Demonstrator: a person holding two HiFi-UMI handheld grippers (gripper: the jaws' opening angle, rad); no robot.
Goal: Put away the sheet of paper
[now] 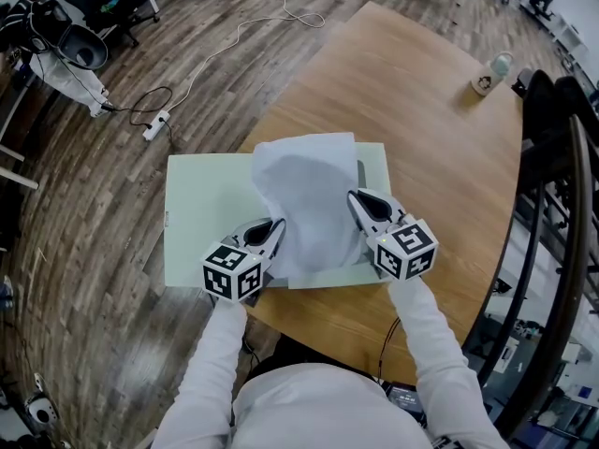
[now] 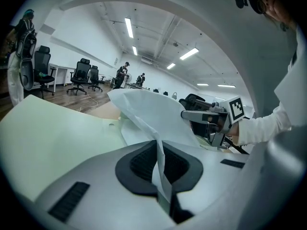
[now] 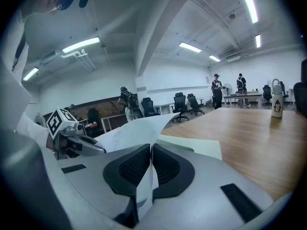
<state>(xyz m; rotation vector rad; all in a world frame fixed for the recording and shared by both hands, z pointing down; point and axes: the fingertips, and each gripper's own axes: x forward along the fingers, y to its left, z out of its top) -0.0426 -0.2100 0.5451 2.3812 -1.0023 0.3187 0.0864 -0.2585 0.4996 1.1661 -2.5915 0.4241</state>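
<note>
A white sheet of paper point(image 1: 309, 199) is lifted and bowed above a pale green folder point(image 1: 201, 204) that lies on the wooden table. My left gripper point(image 1: 278, 235) is shut on the sheet's near left edge. My right gripper point(image 1: 354, 199) is shut on its right edge. In the left gripper view the paper point(image 2: 144, 116) runs pinched between the dark pads point(image 2: 144, 162), and the right gripper point(image 2: 189, 115) shows beyond it. In the right gripper view the paper point(image 3: 132, 133) stands upright in the closed jaws, with the left gripper point(image 3: 98, 149) at the left.
The green folder overhangs the table's left edge point(image 1: 281, 92). A white bottle point(image 1: 490, 75) stands at the table's far right corner; it shows as the bottle point(image 3: 276, 99) in the right gripper view. A dark chair frame point(image 1: 562, 176) borders the right. A power strip point(image 1: 154, 124) and cables lie on the floor.
</note>
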